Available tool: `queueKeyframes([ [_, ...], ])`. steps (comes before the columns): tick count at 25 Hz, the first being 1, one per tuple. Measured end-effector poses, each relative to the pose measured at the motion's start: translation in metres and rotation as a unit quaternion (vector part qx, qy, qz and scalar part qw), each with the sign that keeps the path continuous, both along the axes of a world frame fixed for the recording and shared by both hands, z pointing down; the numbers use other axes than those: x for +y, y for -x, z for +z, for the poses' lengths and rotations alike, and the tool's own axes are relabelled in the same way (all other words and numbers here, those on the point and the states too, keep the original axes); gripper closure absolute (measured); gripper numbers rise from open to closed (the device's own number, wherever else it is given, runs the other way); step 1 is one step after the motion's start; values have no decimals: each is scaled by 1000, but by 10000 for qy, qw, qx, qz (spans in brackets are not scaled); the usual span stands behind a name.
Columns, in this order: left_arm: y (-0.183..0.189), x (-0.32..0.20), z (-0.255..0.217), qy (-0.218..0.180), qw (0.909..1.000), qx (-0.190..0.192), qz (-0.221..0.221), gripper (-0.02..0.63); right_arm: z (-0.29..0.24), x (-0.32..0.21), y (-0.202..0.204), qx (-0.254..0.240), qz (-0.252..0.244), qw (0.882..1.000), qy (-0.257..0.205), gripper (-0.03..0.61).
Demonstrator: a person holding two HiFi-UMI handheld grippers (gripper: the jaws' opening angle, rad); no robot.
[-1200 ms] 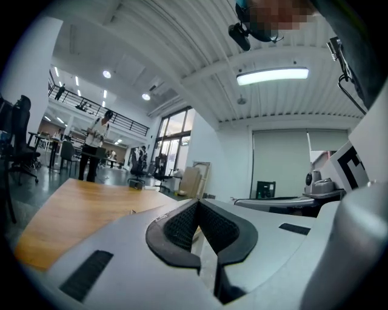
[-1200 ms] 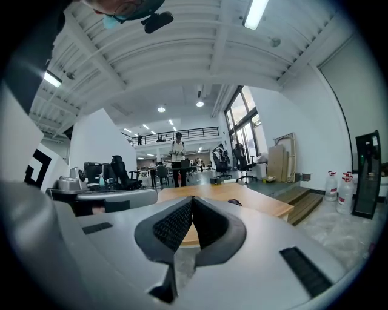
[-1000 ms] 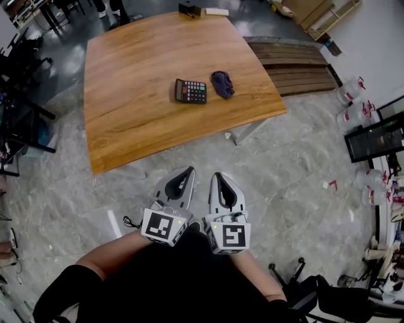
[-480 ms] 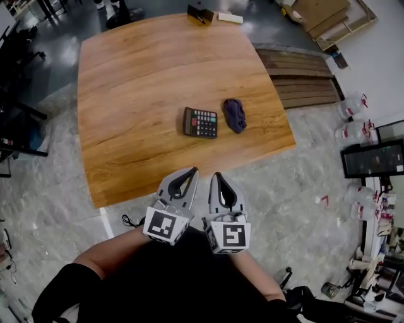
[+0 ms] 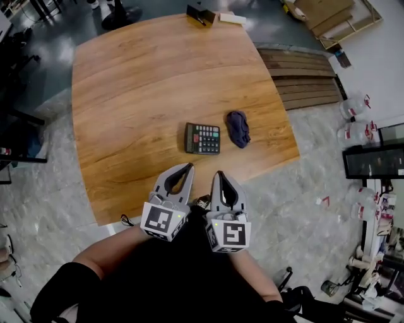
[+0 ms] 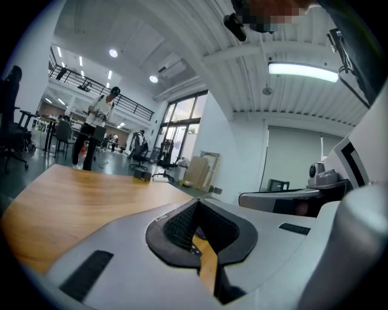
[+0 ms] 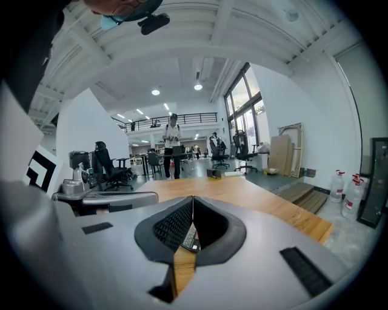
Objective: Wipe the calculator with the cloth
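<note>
Wooden table (image 5: 139, 94), rectangular calculator (image 5: 202, 138), crumpled cloth (image 5: 238, 129)

On the table (image 5: 126, 94) we find the calculator (image 5: 202, 138) toward the near edge, with the cloth (image 5: 238, 129) just beside it on the right, not touching. Our left gripper (image 5: 188, 166) and right gripper (image 5: 218, 173) sit side by side in front of the calculator, tips over the table's near edge. A box (image 5: 201, 14) lies at the far edge.
</note>
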State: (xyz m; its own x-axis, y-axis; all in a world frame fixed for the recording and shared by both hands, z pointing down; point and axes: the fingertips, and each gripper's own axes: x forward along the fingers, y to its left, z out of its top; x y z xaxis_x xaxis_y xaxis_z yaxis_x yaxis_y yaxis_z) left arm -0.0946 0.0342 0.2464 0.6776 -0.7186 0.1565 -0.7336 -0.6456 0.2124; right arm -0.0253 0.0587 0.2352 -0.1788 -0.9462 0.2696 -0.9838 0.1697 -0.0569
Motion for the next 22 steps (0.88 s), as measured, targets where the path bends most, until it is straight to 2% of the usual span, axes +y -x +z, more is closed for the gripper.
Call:
queueKeyframes([
  [5,-5,-29,28,301,9992,-235,-145,606,30,-29,-18,-78,-61,9995,305,563],
  [9,-14,-59,75,578,9970,-480,-174,606,71,-60,-37,-134,-101,9985,516,563],
  [16,-12,-77,157,1477,9860,-746,-216,602,134,-89,-51,-195,-231,9958,868,563],
  [17,-11,-78,164,1543,9852,-718,-219,514,142,-93,-54,-211,-216,9955,899,563],
  [18,-10,-78,170,1608,9843,-685,-236,491,150,-95,-56,-224,-202,9952,930,563],
  [22,-4,-79,195,1896,9798,-556,-316,478,176,-98,-61,-286,-162,9939,1057,563],
])
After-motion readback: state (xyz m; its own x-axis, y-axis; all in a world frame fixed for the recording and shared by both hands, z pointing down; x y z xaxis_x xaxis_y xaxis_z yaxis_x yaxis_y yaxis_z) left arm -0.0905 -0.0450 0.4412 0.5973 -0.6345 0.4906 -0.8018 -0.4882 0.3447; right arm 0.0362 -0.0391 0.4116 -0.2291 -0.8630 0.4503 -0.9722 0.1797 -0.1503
